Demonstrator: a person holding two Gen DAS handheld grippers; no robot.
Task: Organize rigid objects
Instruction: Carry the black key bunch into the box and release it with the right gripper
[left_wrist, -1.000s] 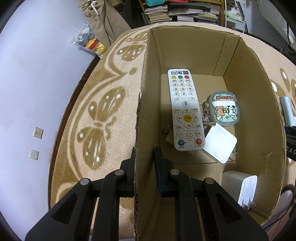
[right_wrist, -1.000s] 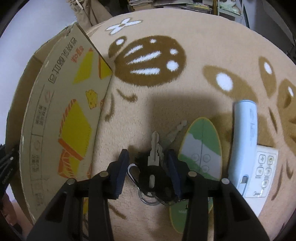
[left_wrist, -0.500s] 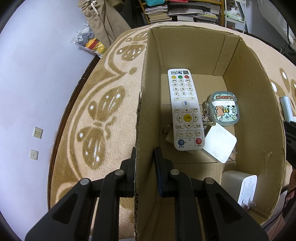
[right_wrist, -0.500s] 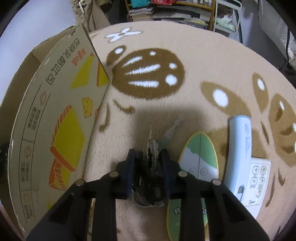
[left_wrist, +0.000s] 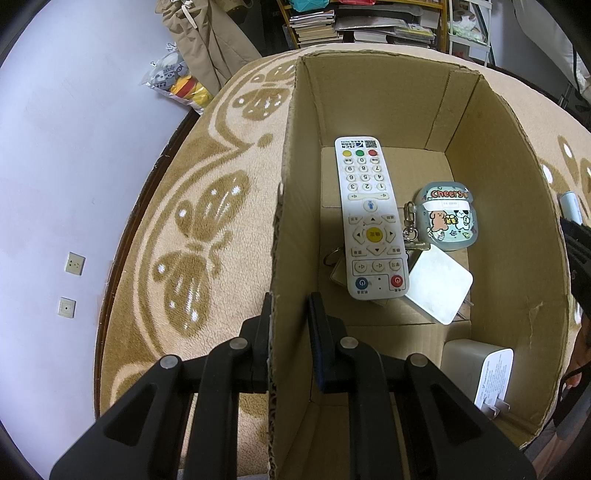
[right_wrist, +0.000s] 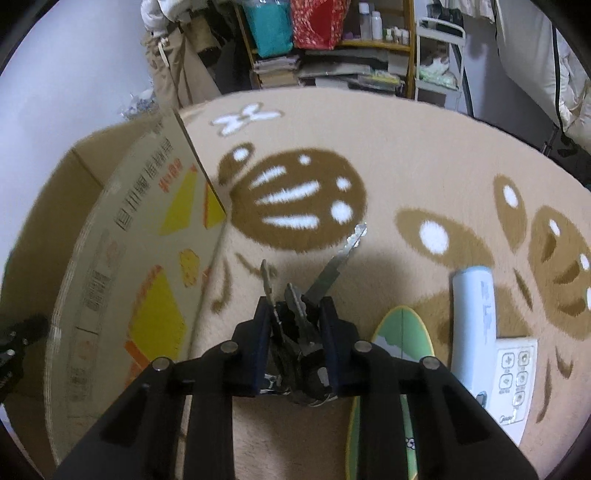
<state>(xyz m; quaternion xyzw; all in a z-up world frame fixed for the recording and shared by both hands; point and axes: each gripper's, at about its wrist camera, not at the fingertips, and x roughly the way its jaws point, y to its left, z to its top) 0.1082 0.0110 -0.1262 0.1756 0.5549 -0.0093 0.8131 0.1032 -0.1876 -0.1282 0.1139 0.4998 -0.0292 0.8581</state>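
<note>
My left gripper (left_wrist: 289, 319) is shut on the near-left wall of an open cardboard box (left_wrist: 517, 236). Inside the box lie a white remote (left_wrist: 369, 218), a "Cheers" cartoon case (left_wrist: 448, 218) with a keyring, a white square card (left_wrist: 439, 284) and a white charger plug (left_wrist: 480, 373). My right gripper (right_wrist: 295, 321) is shut on a bunch of keys (right_wrist: 295, 317) and holds it lifted above the beige rug, one key sticking out up and right. The box's printed outer wall (right_wrist: 122, 280) stands to its left.
On the rug to the right lie a green oval card (right_wrist: 391, 387), a pale blue tube-shaped device (right_wrist: 472, 325) and a white remote (right_wrist: 513, 384). Bookshelves, bags and hanging clothes stand beyond the rug. The wall and floor edge are at far left.
My right gripper closed on the bunch of keys and lifted it off the rug, rising and tilting up. The left gripper stayed still on the box wall.
</note>
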